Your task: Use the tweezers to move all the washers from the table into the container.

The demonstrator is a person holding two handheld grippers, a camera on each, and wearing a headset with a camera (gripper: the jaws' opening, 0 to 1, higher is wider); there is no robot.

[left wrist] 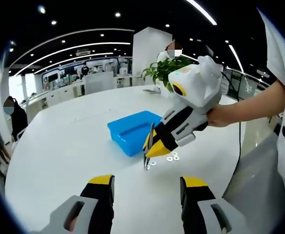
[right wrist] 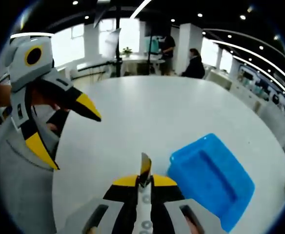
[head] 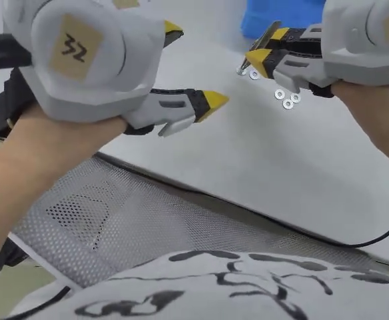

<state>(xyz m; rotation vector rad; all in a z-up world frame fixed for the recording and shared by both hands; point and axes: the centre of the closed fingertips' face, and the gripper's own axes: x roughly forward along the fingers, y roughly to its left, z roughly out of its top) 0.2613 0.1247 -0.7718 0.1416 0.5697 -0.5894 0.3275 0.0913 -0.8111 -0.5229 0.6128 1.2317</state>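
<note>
Steel tweezers (right wrist: pixel 145 165), tips down beside small silver washers (head: pixel 286 99) lying flat in loose cluster; open blue rect. container (right wrist: pixel 212 179) near, behind them.

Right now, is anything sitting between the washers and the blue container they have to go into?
Nothing visible does. The washers lie on bare table near the blue container, with open surface between them. The tweezers, held in the right tool, point down beside the washers.
</note>
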